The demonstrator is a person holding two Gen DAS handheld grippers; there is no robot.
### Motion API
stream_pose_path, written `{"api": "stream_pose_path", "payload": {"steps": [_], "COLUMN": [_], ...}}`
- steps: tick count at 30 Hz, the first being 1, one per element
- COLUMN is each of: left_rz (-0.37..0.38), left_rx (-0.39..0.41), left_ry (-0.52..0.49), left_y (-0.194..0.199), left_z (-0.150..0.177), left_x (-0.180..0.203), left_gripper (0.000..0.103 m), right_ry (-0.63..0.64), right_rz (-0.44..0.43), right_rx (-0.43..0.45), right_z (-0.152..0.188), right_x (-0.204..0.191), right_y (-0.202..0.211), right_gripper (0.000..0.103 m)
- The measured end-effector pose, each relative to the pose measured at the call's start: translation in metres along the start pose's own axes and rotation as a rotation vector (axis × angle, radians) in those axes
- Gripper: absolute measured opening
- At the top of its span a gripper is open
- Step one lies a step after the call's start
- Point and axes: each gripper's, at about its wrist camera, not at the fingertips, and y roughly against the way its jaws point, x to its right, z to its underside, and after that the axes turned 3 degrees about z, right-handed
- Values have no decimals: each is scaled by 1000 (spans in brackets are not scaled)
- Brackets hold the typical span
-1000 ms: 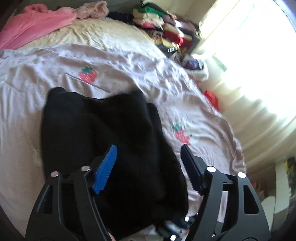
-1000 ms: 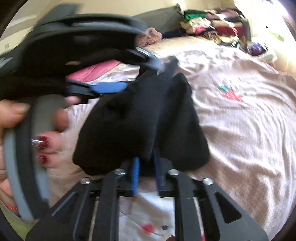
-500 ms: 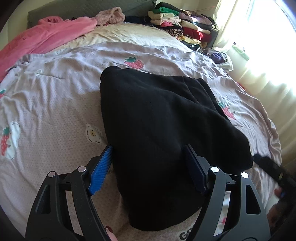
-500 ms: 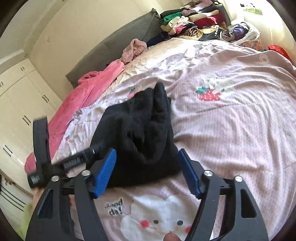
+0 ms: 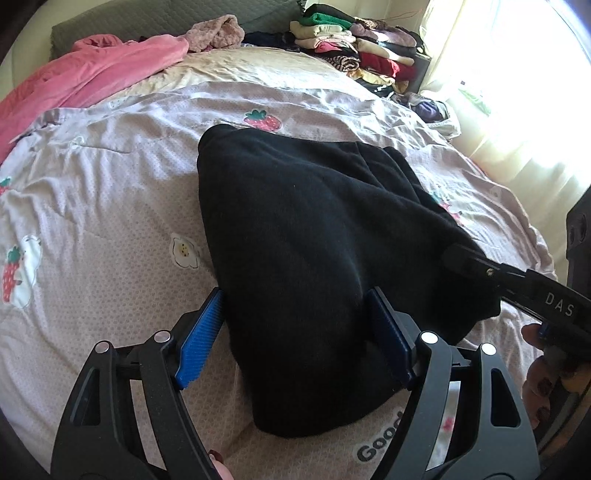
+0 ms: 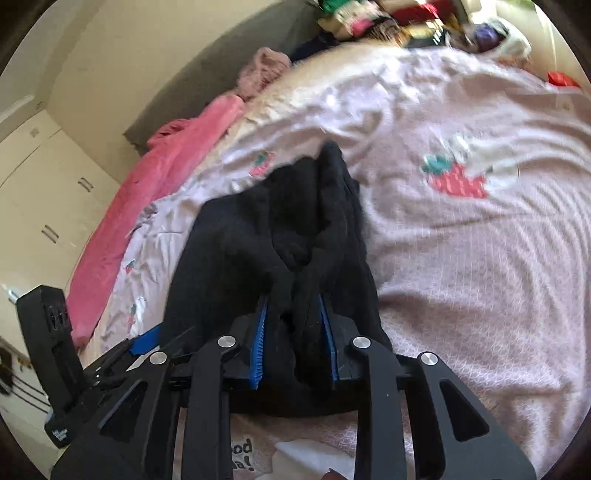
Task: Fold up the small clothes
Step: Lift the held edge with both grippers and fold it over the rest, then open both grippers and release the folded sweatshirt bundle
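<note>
A sunlit bedroom, seen from over my bed-top workspace

Beneath me spreads a bed point(image 5: 110, 192) under a pale lilac quilt printed with strawberries; a grey headboard point(image 6: 221, 74) stands at twelve o'clock against a cream wall point(image 6: 110, 48). A pink blanket point(image 5: 85, 70) lies crumpled toward ten o'clock, a dusty-pink knit point(image 5: 216, 33) beside it. A stack of folded clothes point(image 5: 354, 48) sits at one o'clock. At two o'clock a sheer curtain point(image 5: 517, 110) glows with hard daylight. White cupboard doors with metal handles point(image 6: 48, 206) fill nine o'clock in my right-hand view.
</note>
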Motion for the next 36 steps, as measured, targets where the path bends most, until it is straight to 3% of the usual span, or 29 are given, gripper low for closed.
{"api": "stream_pose_path", "payload": {"steps": [2, 5, 7, 19, 24, 27, 31, 33, 36], "left_rz": [10, 18, 11, 34, 42, 42, 32, 32, 31], "left_rx": [-4, -24, -21, -38, -51, -56, -51, -47, -45], "left_ry": [2, 8, 1, 32, 39, 38, 32, 38, 37], "left_y": [1, -3, -4, -2, -2, -1, 4, 7, 9], "left_z": [2, 4, 6, 10, 14, 17, 22, 22, 23], "left_x": [-1, 0, 1, -3, -5, -5, -5, -5, -5], "left_gripper": [70, 70, 70, 70, 71, 71, 71, 71, 71], "right_ry": [23, 16, -25, 13, 21, 0, 17, 21, 41], "right_rz": [39, 90, 74, 128, 179, 159, 172, 179, 187], "right_rx": [-16, -57, -53, -46, -39, -49, -20, -5, 33], "right_z": [4, 10, 10, 14, 15, 17, 18, 18, 18], "right_x": [3, 12, 16, 7, 7, 11, 10, 9, 6], "right_y": [-6, -19, -17, -5, -1, 3, 16, 25, 40], "right_gripper": [24, 40, 41, 54, 70, 71, 76, 86, 88]}}
